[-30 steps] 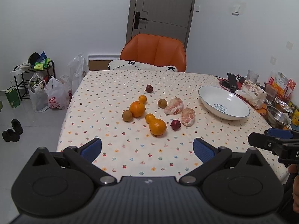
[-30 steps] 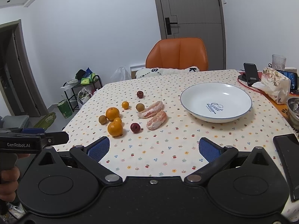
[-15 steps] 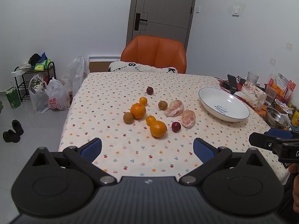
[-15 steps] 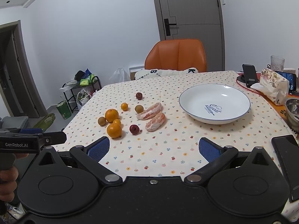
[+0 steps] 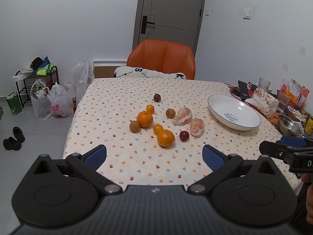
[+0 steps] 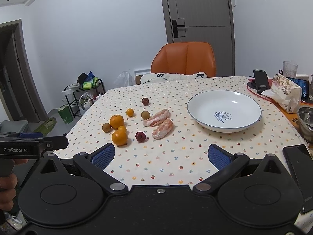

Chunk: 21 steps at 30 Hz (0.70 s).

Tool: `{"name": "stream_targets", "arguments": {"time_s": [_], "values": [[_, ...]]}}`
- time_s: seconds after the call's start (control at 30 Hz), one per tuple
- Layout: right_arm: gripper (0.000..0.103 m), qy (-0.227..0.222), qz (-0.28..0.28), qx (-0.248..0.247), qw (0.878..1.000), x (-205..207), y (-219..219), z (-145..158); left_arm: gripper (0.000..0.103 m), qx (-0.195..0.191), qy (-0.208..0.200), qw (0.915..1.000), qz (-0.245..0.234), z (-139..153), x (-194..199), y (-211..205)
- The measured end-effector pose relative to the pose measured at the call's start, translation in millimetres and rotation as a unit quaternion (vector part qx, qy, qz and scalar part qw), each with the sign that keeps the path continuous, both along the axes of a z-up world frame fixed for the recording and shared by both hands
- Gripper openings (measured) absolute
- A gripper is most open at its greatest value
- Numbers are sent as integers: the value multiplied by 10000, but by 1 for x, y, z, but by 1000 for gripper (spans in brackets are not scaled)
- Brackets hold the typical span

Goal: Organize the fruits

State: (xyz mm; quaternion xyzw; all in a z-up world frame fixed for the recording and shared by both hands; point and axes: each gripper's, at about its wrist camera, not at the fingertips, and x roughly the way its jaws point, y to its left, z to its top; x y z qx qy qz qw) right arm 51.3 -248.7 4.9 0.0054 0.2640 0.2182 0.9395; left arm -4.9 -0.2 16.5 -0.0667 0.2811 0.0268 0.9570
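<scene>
While both grippers, left gripper (image 5: 154, 155) and right gripper (image 6: 160, 155), are held apart, empty: round oranges (image 6: 119, 137) risk being nudged off tablecloth (image 6: 176, 156) edge; peeled pomelo segments (image 6: 162, 126) easily crushed.

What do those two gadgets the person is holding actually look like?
Both are matte black plastic. The left gripper and right gripper each have two angled fingers tipped with blue ribbed pads, silver pivot screws and two round discs on a ribbed body. Seen from the side, the left one carries white "GenRobot.AI" lettering. No cables or sleeves are visible.

"Sweet" — bowl (image 6: 224, 115); "GenRobot.AI" — left gripper (image 6: 25, 148)
</scene>
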Motion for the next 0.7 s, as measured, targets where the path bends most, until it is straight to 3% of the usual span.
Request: {"name": "stream_targets", "arguments": {"time_s": [0.7], "values": [[103,-60,-60,90,9999,4,-5,9,103,32,-34,10000,-41,3,0,-4]]}}
